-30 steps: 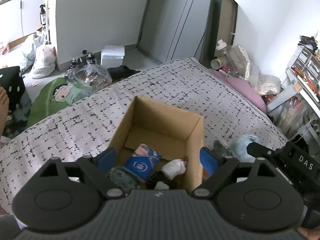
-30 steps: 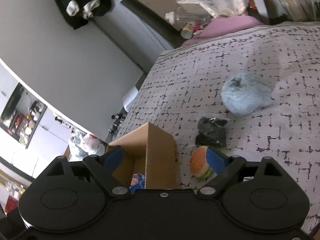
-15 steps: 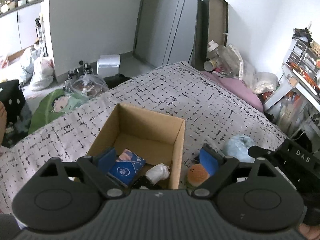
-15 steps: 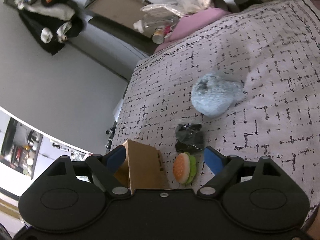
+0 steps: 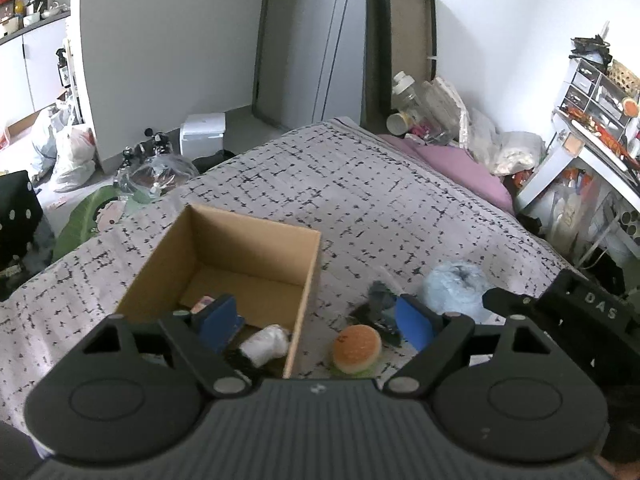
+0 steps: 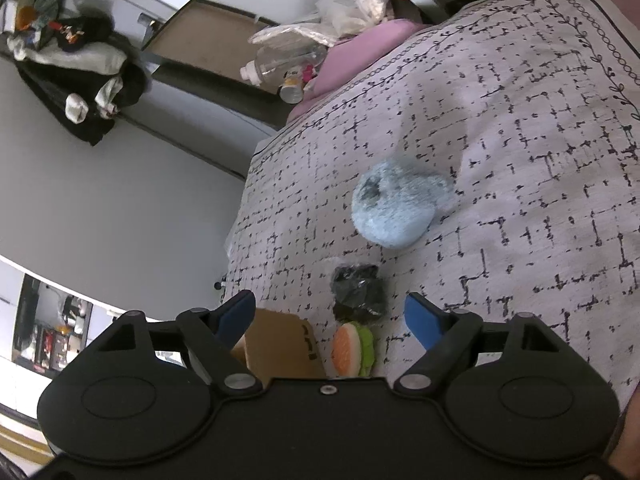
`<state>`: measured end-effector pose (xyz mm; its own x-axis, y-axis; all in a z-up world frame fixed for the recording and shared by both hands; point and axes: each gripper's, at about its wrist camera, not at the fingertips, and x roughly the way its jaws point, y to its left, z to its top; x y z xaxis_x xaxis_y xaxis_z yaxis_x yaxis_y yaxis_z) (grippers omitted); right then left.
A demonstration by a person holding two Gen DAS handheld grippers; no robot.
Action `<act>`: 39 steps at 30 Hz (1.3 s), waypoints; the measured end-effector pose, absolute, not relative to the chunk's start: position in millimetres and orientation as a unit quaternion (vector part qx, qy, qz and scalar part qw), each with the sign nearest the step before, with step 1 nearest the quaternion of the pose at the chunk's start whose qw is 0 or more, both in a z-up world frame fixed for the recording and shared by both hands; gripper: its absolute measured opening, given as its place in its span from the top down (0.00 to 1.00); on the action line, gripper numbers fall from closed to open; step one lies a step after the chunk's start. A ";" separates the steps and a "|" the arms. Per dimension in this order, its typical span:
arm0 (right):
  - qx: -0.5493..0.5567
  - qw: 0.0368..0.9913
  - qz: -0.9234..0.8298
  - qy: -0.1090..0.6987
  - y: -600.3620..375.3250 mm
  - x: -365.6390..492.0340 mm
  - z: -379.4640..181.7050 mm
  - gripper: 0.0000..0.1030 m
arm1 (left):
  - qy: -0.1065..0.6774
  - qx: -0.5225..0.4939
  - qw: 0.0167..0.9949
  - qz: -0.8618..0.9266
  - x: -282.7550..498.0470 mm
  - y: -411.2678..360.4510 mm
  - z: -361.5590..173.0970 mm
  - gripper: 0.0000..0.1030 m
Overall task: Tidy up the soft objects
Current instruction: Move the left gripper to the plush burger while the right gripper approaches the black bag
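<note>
1. Right gripper had just been narrowing, its jaws apart and empty, the round burger-shaped soft toy lying low between them on the patterned bedspread, just beside the open brown cardboard box.
2. Left gripper was also apart, empty.
3. Risk: closing might have caught the crumpled black bundle too, or the fingers might have collided.

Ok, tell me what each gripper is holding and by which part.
Nothing is held: left gripper and right gripper are both open, above the burger toy.
</note>
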<state>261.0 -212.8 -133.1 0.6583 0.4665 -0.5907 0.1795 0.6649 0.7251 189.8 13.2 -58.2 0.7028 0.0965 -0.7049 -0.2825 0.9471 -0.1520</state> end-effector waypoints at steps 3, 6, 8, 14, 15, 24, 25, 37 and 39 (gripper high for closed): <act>0.414 0.812 0.087 0.403 -218.9 262.4 -135.6 0.24 | 0.372 -0.117 0.916 0.099 191.2 3.9 -59.7 0.18; 0.423 0.808 0.088 0.401 -223.0 262.1 -136.3 0.25 | 0.379 -0.111 0.914 0.094 196.0 -3.5 -62.6 0.22; 0.429 0.805 0.088 0.400 -226.8 262.8 -137.4 0.29 | 0.384 -0.109 0.912 0.094 198.3 -8.9 -66.1 0.25; 0.450 0.790 0.081 0.408 -238.0 265.7 -147.3 0.36 | 0.405 -0.102 0.905 0.081 208.3 -24.3 -79.8 0.34; 0.453 0.788 0.081 0.409 -239.0 266.3 -148.8 0.37 | 0.408 -0.102 0.904 0.079 210.4 -26.7 -82.2 0.34; 0.463 0.776 0.081 0.421 -242.8 272.7 -159.8 0.41 | 0.440 -0.089 0.891 0.070 227.4 -40.8 -105.8 0.39; 0.461 0.776 0.082 0.423 -242.1 273.7 -160.7 0.41 | 0.444 -0.087 0.889 0.070 229.6 -42.5 -108.8 0.39; 0.438 0.767 0.094 0.460 -229.5 305.4 -175.5 0.44 | 0.485 -0.093 0.866 0.081 256.4 -44.7 -144.2 0.43; 0.432 0.763 0.095 0.471 -226.7 309.7 -181.2 0.44 | 0.490 -0.093 0.863 0.086 260.1 -44.6 -149.0 0.43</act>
